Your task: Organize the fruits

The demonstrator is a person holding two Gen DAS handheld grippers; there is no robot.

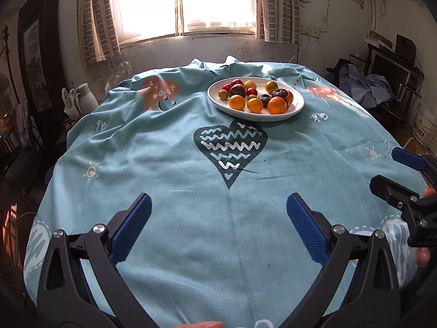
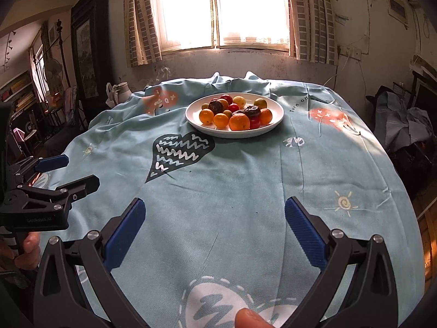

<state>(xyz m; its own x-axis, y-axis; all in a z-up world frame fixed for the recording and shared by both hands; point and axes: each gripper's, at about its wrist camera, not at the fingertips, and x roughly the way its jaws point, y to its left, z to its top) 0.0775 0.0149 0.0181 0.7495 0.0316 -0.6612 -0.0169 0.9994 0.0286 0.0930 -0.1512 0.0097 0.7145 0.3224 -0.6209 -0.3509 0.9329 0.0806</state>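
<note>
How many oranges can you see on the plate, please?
4, all near the plate's front rim: left orange, second orange beside it, largest orange at the front, right orange behind it. The pile may hide more.

tablecloth [image 1: 174,164]: light blue, cartoon prints, dark heart [image 1: 230,150] in the middle
window [image 1: 185,0]: super bright, behind the table's far edge
curtains [image 1: 95,22]: checked, hung either side
jug [image 1: 84,95]: whitish, sat left of the table
bucket [image 1: 424,128]: white, was off on the right
</note>
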